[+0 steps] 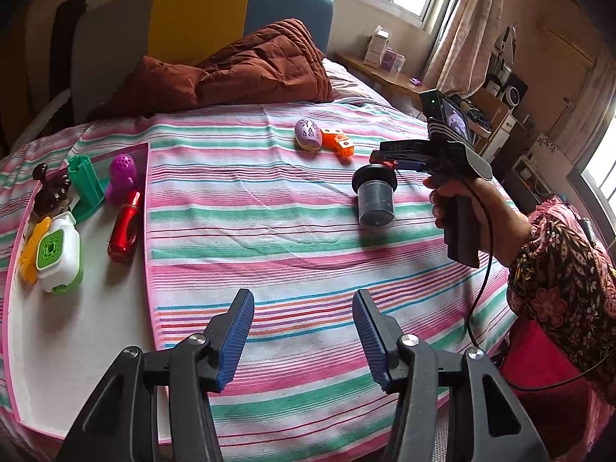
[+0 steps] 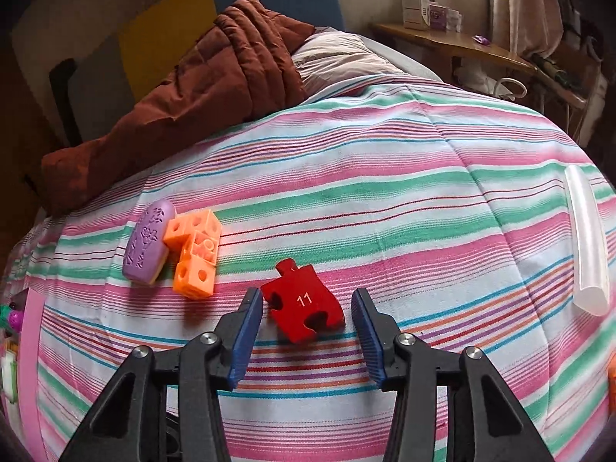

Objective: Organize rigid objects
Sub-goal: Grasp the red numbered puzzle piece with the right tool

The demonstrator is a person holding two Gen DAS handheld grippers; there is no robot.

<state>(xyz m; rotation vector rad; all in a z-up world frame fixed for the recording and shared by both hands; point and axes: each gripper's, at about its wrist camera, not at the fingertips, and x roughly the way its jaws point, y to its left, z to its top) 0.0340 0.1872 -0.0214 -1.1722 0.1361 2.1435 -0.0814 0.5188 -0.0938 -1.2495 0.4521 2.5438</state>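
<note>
A red puzzle piece [image 2: 304, 302] marked 11 lies flat on the striped bedsheet. My right gripper [image 2: 307, 300] is open, with a finger on each side of the piece and a gap on both sides. A purple oval piece [image 2: 146, 246] and orange cube blocks [image 2: 196, 252] lie just to its left; they also show in the left wrist view, the purple piece [image 1: 308, 134] beside the orange blocks [image 1: 338, 141]. My left gripper [image 1: 304, 304] is open and empty over the sheet, right of a pink-rimmed white tray [image 1: 77, 327]. The right gripper also shows there [image 1: 383, 159].
The tray holds a red bottle [image 1: 125, 227], a white and green box [image 1: 57, 254], a green stand [image 1: 86, 188], a purple toy [image 1: 122, 177] and a brown figure [image 1: 52, 188]. A clear tube [image 2: 587, 238] lies at the right. A brown quilt [image 1: 238, 65] is piled at the back.
</note>
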